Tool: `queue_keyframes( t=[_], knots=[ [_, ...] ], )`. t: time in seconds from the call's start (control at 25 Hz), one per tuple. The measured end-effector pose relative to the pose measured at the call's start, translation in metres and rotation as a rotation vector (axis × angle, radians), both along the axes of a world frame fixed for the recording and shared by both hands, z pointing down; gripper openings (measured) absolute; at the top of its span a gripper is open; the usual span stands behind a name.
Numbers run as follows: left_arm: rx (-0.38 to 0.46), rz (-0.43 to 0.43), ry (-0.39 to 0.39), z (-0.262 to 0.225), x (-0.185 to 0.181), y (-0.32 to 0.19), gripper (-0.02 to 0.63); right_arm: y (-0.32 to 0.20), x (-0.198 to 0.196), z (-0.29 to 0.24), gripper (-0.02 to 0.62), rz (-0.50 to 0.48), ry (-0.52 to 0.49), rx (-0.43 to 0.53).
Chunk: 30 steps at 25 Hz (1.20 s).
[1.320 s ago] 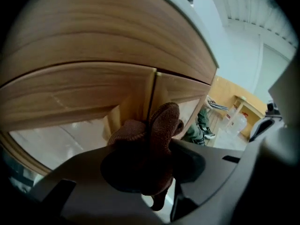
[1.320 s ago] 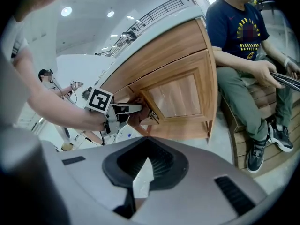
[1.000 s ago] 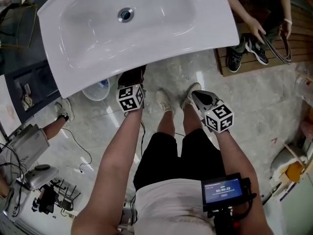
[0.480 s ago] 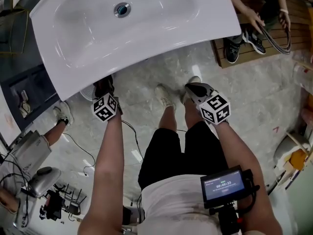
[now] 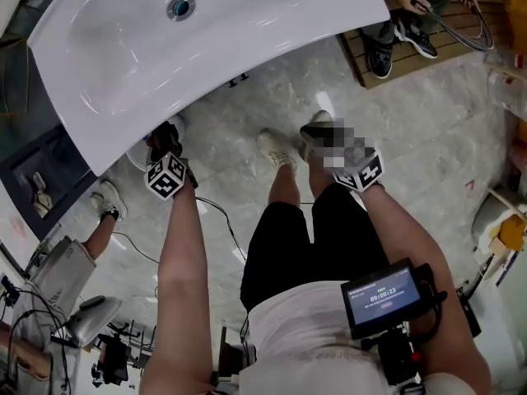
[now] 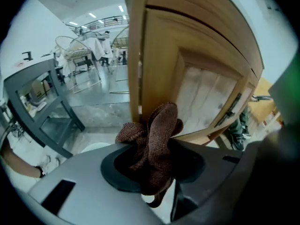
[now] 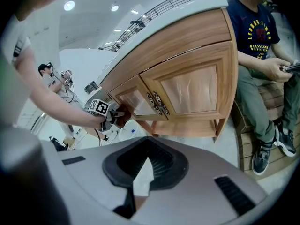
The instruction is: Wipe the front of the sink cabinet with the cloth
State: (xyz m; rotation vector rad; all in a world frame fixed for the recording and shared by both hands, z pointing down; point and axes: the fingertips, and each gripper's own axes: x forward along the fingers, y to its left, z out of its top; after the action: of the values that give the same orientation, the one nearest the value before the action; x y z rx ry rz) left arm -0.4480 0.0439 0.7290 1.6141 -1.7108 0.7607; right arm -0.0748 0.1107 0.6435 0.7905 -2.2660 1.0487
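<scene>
Containers: the white ceramic sink basin [image 5: 206, 48] shows only its round metal drain [image 5: 180, 6]. Below it, both panelled doors of the light wooden sink cabinet [image 7: 187, 64] stand shut. A white basket [image 5: 136, 156] sits on the floor at the left; I cannot read its contents.

Task item: the brown woven cloth [image 6: 154, 135] is bunched and twisted, clamped between the left gripper's [image 6: 150, 142] fingers, at the cabinet front's left corner post. The right gripper [image 7: 146, 161] hangs well right of it, fingertips drawn together on nothing.
</scene>
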Motion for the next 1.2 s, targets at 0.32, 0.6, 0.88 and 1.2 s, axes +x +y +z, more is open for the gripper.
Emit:
queue_keyframes(
  t=[0.32,0.6,0.88,1.2],
  knots=[
    [0.019,0.256,-0.006,0.000,0.083,-0.037,0.140,0.016,0.011,0.009,0.012,0.053,-0.013,-0.035],
    [0.029,0.489,-0.005,-0.007,0.146,-0.041,0.140,0.013,0.010,0.009,0.012,0.073,-0.023,-0.034],
    [0.029,0.473,0.045,-0.015,0.212,-0.039,0.140,0.003,0.043,0.015,0.012,0.074,-0.035,-0.042],
    [-0.006,0.533,0.046,0.012,0.247,-0.026,0.140,0.006,0.039,0.026,0.012,0.021,-0.043,-0.061]
  ],
)
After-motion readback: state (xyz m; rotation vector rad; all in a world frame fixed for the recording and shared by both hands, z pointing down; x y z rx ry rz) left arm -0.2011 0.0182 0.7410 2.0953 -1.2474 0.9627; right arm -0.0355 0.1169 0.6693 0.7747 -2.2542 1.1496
